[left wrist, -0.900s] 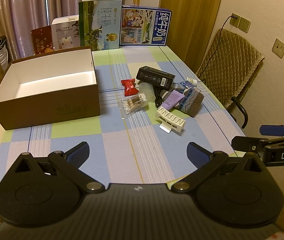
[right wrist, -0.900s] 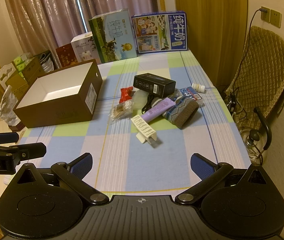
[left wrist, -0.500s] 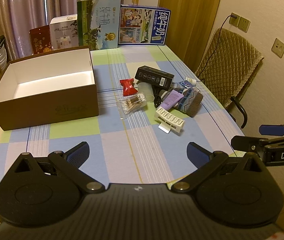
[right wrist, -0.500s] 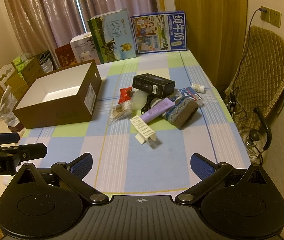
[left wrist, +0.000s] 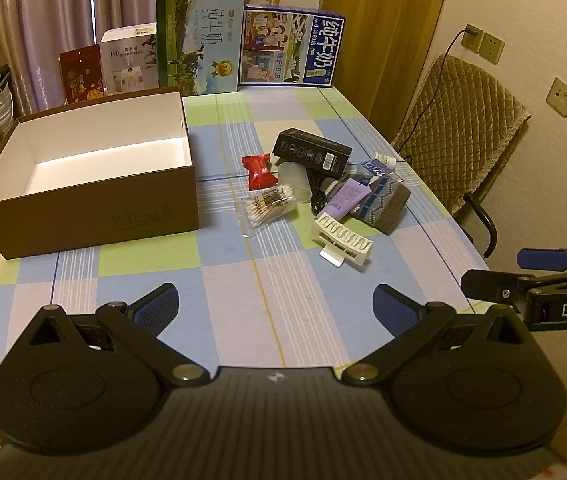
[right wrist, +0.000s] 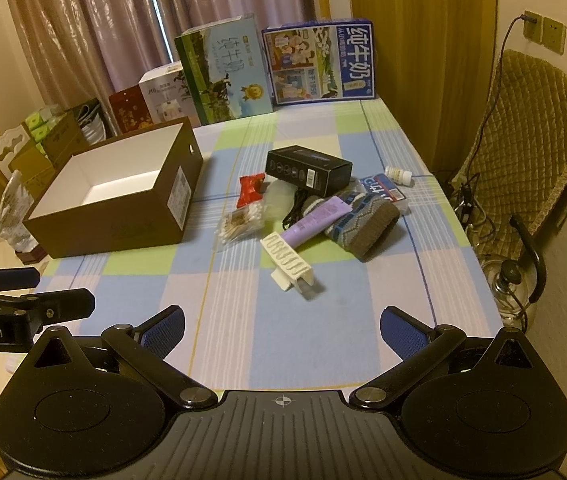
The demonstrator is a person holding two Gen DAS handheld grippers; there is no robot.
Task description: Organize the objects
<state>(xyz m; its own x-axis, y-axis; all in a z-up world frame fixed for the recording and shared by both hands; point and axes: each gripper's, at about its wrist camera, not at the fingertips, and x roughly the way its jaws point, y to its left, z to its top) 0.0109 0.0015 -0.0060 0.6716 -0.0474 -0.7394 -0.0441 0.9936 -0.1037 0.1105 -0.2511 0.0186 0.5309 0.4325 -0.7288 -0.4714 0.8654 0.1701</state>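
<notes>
Hovering over the near edge of the table (left wrist: 267,280), the left gripper (left wrist: 273,306) and right gripper (right wrist: 281,330) both stand wide apart, holding nothing. An open brown box (left wrist: 95,208) sits far left; the pile of small items (left wrist: 323,192) lies right of it, apart.

I see a matt cardboard box (left wrist: 95,208) (white inside), a woven checked tablecloth (left wrist: 275,292), and a knitted pouch (right wrist: 367,224) centre-right.
</notes>
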